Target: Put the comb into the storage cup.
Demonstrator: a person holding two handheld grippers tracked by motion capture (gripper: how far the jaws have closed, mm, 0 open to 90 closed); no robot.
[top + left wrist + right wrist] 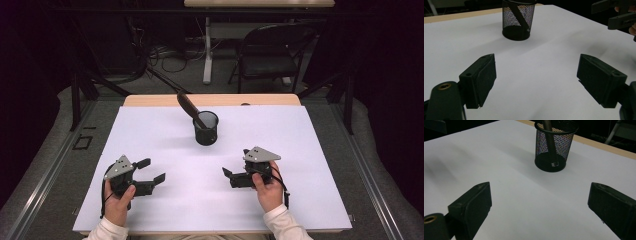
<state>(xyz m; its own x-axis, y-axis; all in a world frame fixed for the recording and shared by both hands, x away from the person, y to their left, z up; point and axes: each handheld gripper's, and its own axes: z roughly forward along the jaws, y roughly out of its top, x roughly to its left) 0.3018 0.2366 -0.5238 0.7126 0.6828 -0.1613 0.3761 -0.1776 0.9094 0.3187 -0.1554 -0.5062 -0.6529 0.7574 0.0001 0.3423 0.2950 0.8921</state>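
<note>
Two grippers rest low over the white sheet (pixel 165 135) that covers the table, both toward its near edge and well apart from each other. The left gripper (pixel 151 170) sits near the near-left corner, held in the person's left hand (pixel 118 200), its jaws spread wide with nothing between them; in the left gripper view the same gripper (pixel 536 75) shows bare white sheet in the gap. The right gripper (pixel 236 166) lies toward the near-right part of the sheet, gripped by the right hand (pixel 269 189), and its jaws are likewise apart and empty; the right gripper view shows that gripper (pixel 540 202) with only sheet between the two black pads.

Ahead of both, near the middle of the sheet and closer to its far edge, stands a black wire-mesh pen cup (pixel 206 128), upright, clear of either gripper. A dark, long-handled tool (pixel 190 108) leans in it, its lower end inside the cup and its upper end tilted out over the rim toward the far-left; it looks like a brush or a marker, though the views are too dim to say which. Each gripper points roughly toward the cup.

Beyond the table's far edge stands a black folding chair (pixel 270 50) on the floor.
</note>
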